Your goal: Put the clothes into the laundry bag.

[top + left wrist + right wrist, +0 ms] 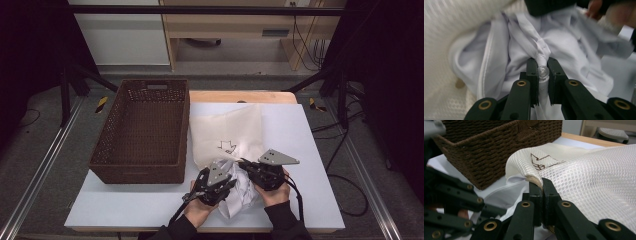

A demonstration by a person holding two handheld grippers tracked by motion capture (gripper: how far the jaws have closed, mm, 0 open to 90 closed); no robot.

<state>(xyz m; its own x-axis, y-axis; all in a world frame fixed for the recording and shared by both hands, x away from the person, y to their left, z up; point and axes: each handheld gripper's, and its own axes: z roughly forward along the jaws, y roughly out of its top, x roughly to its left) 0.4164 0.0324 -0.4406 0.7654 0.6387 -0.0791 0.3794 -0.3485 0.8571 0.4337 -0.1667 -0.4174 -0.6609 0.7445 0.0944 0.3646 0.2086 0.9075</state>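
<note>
A: Nearest the lens were the left gripper's (541, 65) own fingers (532, 75), clamped on a twisted strip of the white shirt (564, 42) with a clear button (543, 71) caught right between them. Why grab it there?

B: My guess is that the buttoned edge gave a firm ridge to pinch, so the soft cloth would not slip while being fed along. The shirt itself lay crumpled on the white counter (310, 150) at the near edge, partly tucked under the mouth of the cream mesh bag (227, 132).

A: And the right gripper (542, 181)?

B: Its fingers (549, 195) were pressed together on the bag's hemmed rim, lifting that lip off the counter. That looked like the point of the hold: one hand propped the opening so the other could push the garment inside. In the high view the two grippers sat close together over the shirt, left gripper (214, 184) low and right gripper (249, 165) at the bag's edge.

A: How far in was the shirt?

B: Most of it seemed to be outside; I could not tell how much was under the mesh.

A: And the brown wicker basket (142, 132)?

B: Empty, just left of the bag, on the counter. It was probably parked there as the place for the filled bag, within easy reach.
</note>
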